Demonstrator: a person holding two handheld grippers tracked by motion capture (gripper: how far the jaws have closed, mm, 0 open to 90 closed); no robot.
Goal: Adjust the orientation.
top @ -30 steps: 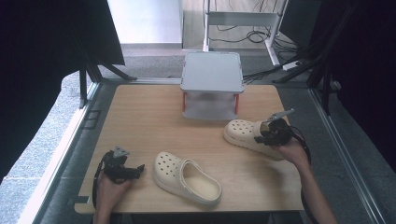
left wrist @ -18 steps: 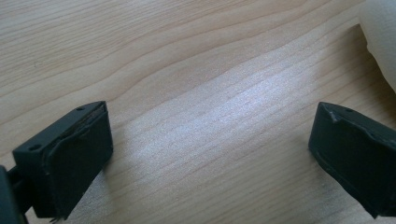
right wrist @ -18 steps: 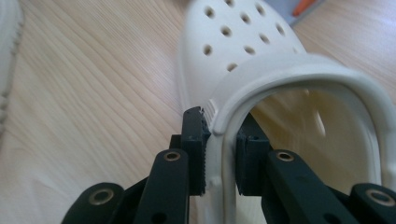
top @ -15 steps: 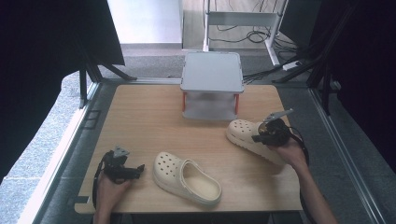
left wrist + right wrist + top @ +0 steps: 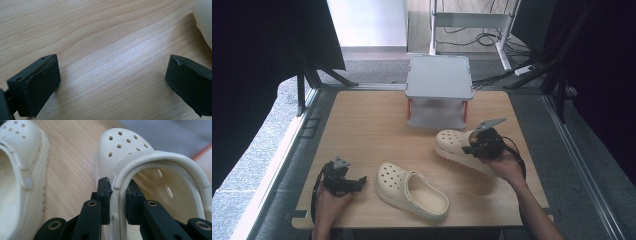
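Two cream clogs are on the wooden table point(image 5: 362, 125). The right clog point(image 5: 452, 144) is in front of the grey shelf, and my right gripper point(image 5: 473, 148) is shut on its side wall. Up close the pads pinch the rim of that clog point(image 5: 130, 152), with the right gripper point(image 5: 117, 195) coming from the heel side. The left clog point(image 5: 412, 190) lies near the front edge, toe pointing left. My left gripper point(image 5: 357, 182) rests just left of it, open. Between the wide-apart jaws of the left gripper point(image 5: 112, 80) is bare wood, and the clog's edge point(image 5: 203, 20) shows at top right.
A grey two-level shelf point(image 5: 439, 77) with orange posts stands at the table's back middle, just behind the held clog. The other clog point(image 5: 17, 170) lies to the left in the right gripper view. Dark frames and cables surround the table.
My right gripper has carried the right clog leftward, closer to the shelf's front, and lifted it slightly. The left gripper and left clog have not moved.
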